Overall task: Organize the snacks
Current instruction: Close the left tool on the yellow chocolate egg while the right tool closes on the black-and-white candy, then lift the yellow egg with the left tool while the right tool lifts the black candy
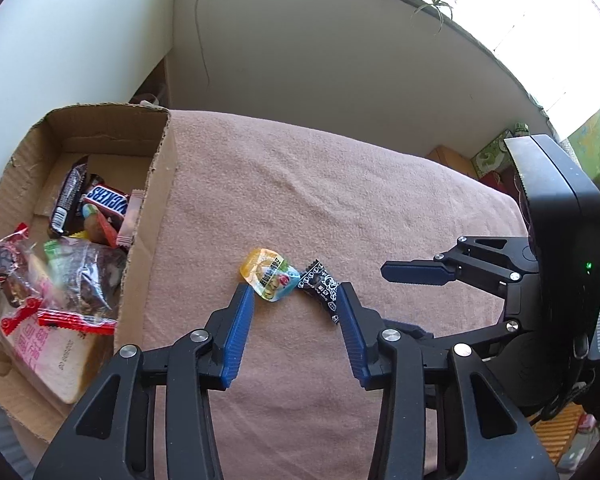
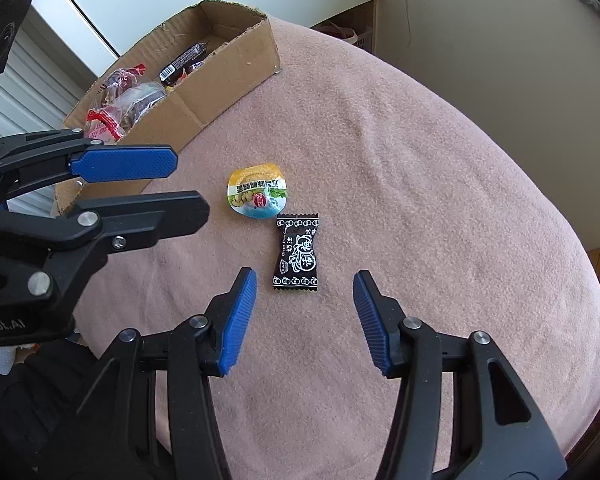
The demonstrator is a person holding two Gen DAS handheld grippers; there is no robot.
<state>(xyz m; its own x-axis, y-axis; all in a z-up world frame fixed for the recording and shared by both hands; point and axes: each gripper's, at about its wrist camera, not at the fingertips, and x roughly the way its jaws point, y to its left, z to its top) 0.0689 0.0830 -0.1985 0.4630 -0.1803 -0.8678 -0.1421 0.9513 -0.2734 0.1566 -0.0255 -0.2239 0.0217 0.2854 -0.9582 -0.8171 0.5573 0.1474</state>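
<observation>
On the pink cloth [image 2: 420, 160], the yellow jelly cup [image 2: 257, 193] touches the black candy [image 2: 296, 255] at its 5 o'clock. Left gripper [image 1: 296, 300] and right gripper [image 2: 305, 285]: jaws apart, clamping nothing. The cardboard box [image 2: 220, 92] of snacks sits at 11 o'clock.
</observation>
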